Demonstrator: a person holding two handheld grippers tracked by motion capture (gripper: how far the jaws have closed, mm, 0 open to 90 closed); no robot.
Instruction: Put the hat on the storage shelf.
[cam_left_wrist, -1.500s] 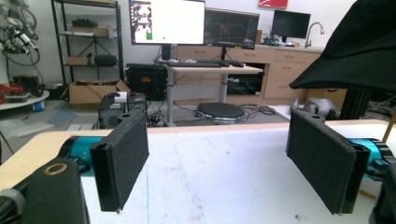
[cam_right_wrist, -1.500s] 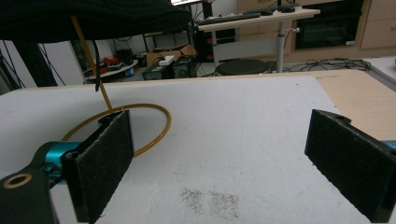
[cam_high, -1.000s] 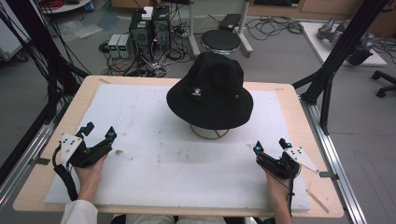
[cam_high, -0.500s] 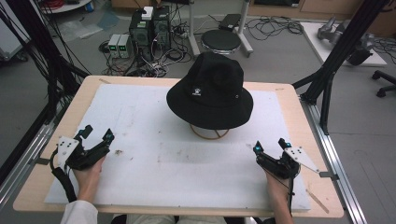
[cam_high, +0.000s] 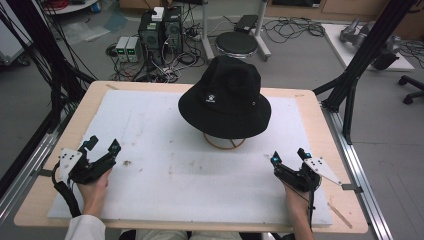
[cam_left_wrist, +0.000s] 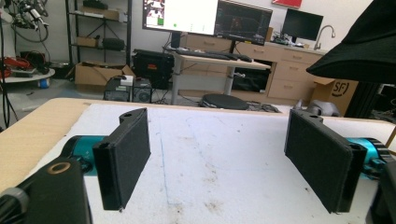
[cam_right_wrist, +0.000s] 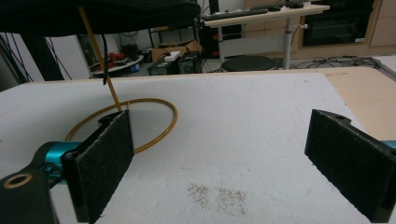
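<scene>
Black bucket hat (cam_high: 225, 97) up on a gold wire stand (cam_high: 223, 142), far-centre of the white mat (cam_high: 175, 175). Well ahead of both sets of fingers, touching neither.

Left gripper (cam_high: 103, 151) low over near-left of mat, jaws spread wide, nothing between. Hat brim (cam_left_wrist: 359, 51) seen past and above the right-side pad (cam_left_wrist: 317, 156) in left gripper view.

Right gripper (cam_high: 289, 159) low over near-right of mat, also released, gap empty. Stand's ring base (cam_right_wrist: 140, 126) just beyond the left-side pad (cam_right_wrist: 105, 163) in right gripper view, not touching; hat overhead (cam_right_wrist: 93, 14).
</scene>
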